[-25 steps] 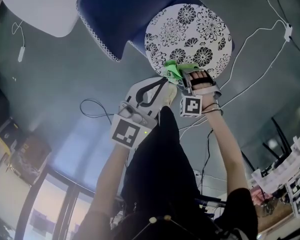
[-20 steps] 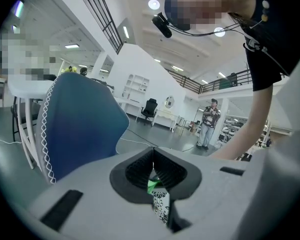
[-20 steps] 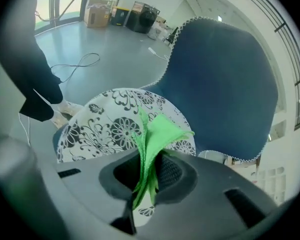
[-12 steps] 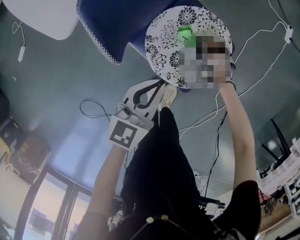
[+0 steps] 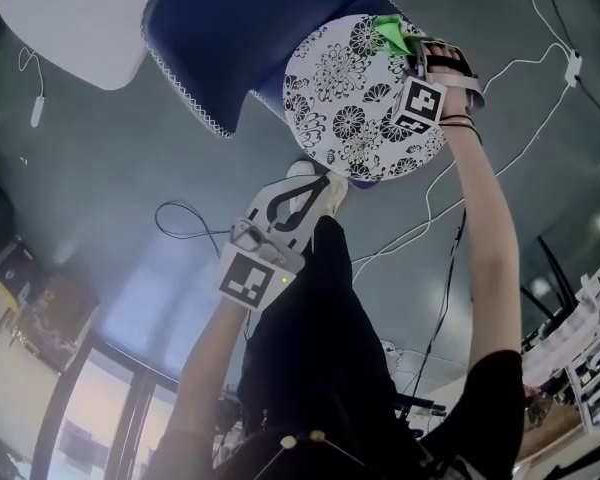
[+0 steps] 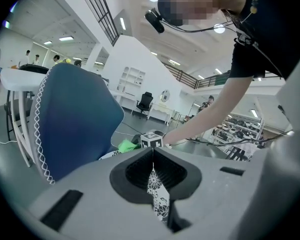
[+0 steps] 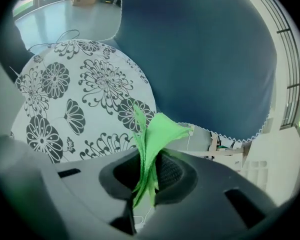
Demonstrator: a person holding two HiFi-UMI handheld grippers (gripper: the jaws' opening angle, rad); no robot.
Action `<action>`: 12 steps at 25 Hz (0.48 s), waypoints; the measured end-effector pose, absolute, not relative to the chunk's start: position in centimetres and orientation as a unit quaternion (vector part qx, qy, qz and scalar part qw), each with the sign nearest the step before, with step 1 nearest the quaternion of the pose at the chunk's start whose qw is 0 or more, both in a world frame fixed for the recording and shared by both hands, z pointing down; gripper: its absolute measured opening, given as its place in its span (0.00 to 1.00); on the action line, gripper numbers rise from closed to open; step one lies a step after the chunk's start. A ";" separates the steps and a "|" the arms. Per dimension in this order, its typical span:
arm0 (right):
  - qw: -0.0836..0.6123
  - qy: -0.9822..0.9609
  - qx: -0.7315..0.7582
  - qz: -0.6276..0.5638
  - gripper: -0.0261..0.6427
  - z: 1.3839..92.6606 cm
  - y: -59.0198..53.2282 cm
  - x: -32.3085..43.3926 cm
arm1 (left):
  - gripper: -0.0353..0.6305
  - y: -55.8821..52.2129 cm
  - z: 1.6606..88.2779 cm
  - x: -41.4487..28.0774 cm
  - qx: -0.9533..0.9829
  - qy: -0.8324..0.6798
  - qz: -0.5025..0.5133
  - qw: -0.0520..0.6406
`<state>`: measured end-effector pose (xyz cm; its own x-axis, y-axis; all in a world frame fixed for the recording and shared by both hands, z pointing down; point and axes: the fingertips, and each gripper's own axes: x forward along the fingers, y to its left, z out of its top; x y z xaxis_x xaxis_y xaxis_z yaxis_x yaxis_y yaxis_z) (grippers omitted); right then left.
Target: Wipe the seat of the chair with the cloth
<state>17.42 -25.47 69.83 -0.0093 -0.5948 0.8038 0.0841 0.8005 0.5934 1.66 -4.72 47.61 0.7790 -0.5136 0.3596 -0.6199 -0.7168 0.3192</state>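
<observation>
The chair's round seat [image 5: 355, 103] wears a white cover with black flowers, in front of a blue backrest [image 5: 250, 28]. At the seat's far right rim my right gripper [image 5: 412, 53] is shut on a green cloth [image 5: 390, 30]. In the right gripper view the cloth [image 7: 152, 144] sticks up folded between the jaws of that gripper [image 7: 149, 171], over the seat [image 7: 75, 104] and next to the backrest [image 7: 200, 54]. My left gripper [image 5: 315, 183] is at the seat's near rim. In its own view this gripper [image 6: 152, 156] is shut on a strip of the flowered seat cover [image 6: 157, 201].
A white rounded top [image 5: 70, 18] stands at the upper left. White and black cables [image 5: 520, 78] run over the grey floor right of the chair. The person's black-clad leg [image 5: 320, 338] is below the seat. Shelving [image 5: 590, 338] is at the right edge, a cardboard box [image 5: 55, 308] at the left.
My right gripper has carried the green cloth across the seat, from its near rim to its far right rim. The left gripper has stayed at the near rim.
</observation>
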 end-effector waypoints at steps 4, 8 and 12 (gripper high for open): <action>0.687 -0.656 0.228 -0.215 0.12 69.9 -27.5 19.0 | 0.06 -4.6 47.5 2.1 0.924 -0.298 0.127 0.205; 0.700 -0.648 0.223 -0.202 0.12 70.5 -27.2 20.0 | 0.06 -4.5 47.9 1.5 0.916 -0.308 0.125 0.227; 0.711 -0.644 0.211 -0.188 0.12 71.6 -25.8 20.6 | 0.06 -4.8 47.9 1.1 0.910 -0.320 0.121 0.236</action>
